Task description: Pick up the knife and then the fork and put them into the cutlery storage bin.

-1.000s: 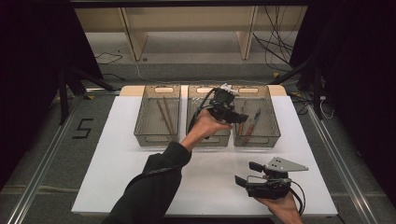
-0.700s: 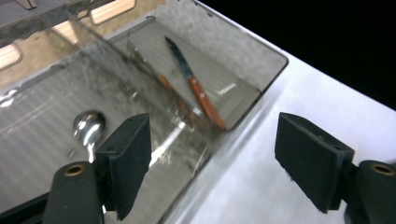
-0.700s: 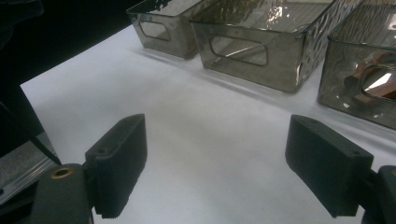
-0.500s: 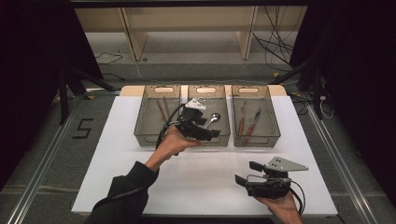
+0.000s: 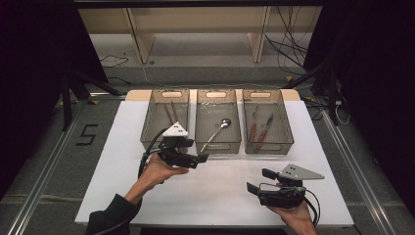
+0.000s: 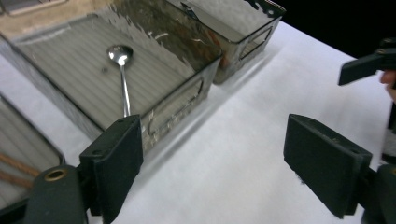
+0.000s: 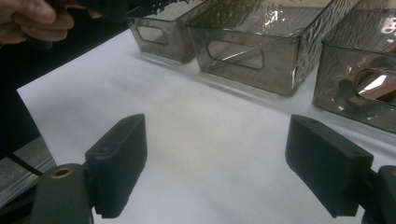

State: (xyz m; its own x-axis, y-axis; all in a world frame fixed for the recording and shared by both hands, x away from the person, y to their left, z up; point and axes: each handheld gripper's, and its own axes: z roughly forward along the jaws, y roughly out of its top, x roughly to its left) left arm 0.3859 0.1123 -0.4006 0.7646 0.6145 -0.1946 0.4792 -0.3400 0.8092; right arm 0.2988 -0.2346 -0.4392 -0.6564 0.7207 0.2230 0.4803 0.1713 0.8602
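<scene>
Worktop (image 5: 220, 196) of white board carries everything shown, and positions below are given relative to the middle bin (image 5: 218, 121), the central one of three clear bins set side by side along the far edge. Change since the two earlier high views: the left tongs (image 5: 195, 159), which a second ago hung over the gap between the middle bin and the right bin (image 5: 267, 121), have swung leftward and toward the person and now sit just before the middle bin's near-left corner, in front of the left bin (image 5: 165, 119); their jaws have just been opening and stand wide apart with nothing between them, as the left gripper view confirms. This suggests that a piece has been dropped off and the hand is free for the next one. The spoon (image 5: 216, 133) lies inside the middle bin, bowl toward the far-right, handle toward the near-left wall. The right tongs (image 5: 258, 180), well apart to the near-right of the middle bin, have kept their place; they too are spread open and empty. Count, largest first: one worktop; three bins; two tongs; one spoon in the middle bin; two red-handled utensils (image 5: 259, 129) in the right bin; what look like two thin brown sticks (image 5: 169, 113) in the left bin.
</scene>
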